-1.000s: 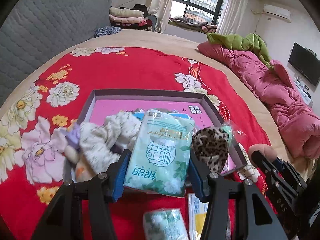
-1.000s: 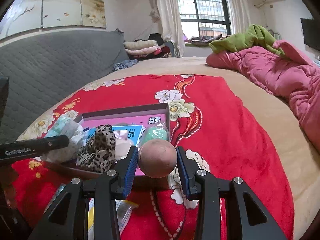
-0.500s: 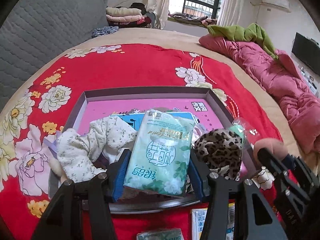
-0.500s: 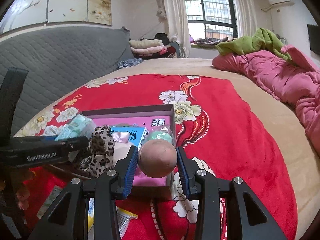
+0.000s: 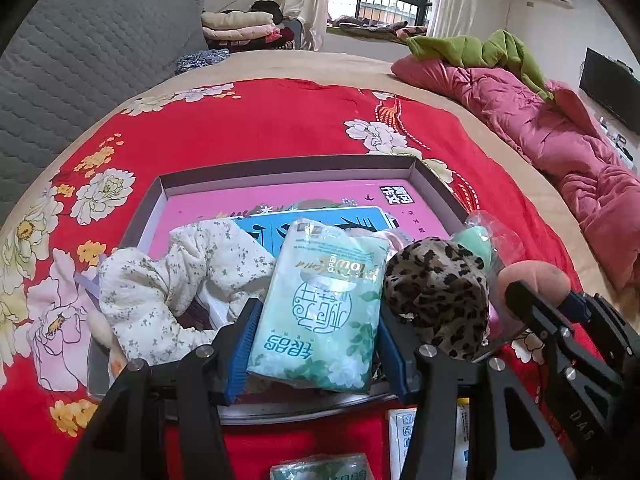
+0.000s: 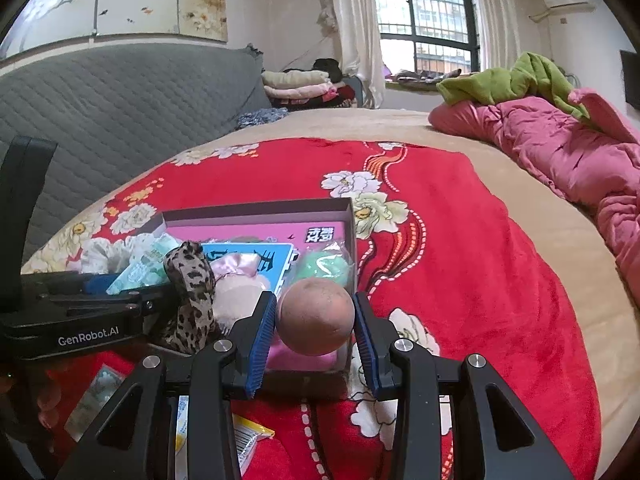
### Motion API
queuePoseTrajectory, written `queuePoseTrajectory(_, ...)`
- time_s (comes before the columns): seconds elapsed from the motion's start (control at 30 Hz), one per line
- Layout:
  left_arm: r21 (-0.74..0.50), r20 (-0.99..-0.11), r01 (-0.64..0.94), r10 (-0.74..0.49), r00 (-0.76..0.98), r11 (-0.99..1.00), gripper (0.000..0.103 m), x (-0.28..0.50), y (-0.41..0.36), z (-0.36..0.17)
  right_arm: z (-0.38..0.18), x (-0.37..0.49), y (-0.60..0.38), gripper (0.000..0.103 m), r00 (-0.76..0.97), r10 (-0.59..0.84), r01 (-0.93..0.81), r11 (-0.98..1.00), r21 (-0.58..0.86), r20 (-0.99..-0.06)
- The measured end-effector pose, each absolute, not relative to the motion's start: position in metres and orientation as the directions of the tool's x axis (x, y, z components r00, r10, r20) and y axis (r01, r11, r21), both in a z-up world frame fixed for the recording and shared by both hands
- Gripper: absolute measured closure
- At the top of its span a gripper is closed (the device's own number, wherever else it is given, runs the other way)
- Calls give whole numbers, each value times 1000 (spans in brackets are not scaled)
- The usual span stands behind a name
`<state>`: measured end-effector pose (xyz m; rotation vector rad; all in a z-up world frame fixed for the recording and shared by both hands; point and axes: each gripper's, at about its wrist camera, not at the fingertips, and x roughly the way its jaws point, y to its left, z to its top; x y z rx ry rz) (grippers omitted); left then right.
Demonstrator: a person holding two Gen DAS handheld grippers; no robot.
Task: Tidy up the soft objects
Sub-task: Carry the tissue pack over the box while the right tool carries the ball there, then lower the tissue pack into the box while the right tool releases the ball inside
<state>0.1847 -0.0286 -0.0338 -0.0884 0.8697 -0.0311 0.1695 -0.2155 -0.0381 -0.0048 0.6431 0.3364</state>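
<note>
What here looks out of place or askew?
Loose packets lie on the red blanket outside the box, near its front edge. The floral cloth spills over the box's left rim. Both grippers are loaded: left on a tissue pack, right on a ball.

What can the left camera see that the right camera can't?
Only the left wrist view shows the white flowery cloth whole and the tissue pack's label, gripped in the left tongs. Only the right wrist view shows the brown ball fully, squeezed in the right tongs. Both show the box, the leopard cloth and the red blanket.
</note>
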Motion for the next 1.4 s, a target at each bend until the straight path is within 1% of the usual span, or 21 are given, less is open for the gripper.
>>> queuePoseTrajectory(0.2,-94,-765,-9,-66,641,996,48,183,-28,-33,-46,171,-211,63,729,298,-318,945,80,-616)
queuePoseTrajectory(0.47,-97,-766,-10,-68,640,995,48,183,-29,-33,-47,168,-206,62,732,282,-326,944,44,-620)
queuePoseTrajectory(0.67,-106,-767,-14,-73,637,994,48,183,-26,-33,-47,168,-209,62,728,286,-323,945,56,-624)
queuePoseTrajectory(0.73,-108,-767,-15,-73,637,994,48,183,-26,-33,-46,168,-209,60,729,287,-321,945,60,-622)
queuePoseTrajectory(0.8,-108,-767,-15,-74,637,994,48,183,-26,-32,-47,168,-211,54,724,288,-317,946,69,-627)
queuePoseTrajectory(0.93,-104,-768,-15,-71,636,994,48,182,-26,-32,-45,169,-215,53,724,290,-306,948,85,-625)
queuePoseTrajectory(1.07,-100,-771,-15,-68,633,995,48,183,-27,-31,-41,169,-222,49,735,295,-293,950,107,-611)
queuePoseTrajectory(1.27,-86,-774,-18,-56,631,996,47,188,-29,-30,-41,169,-226,48,735,287,-277,954,115,-615)
queuePoseTrajectory(1.4,-82,-761,-28,-44,648,996,47,194,-27,-24,-41,169,-227,47,734,289,-276,954,120,-615)
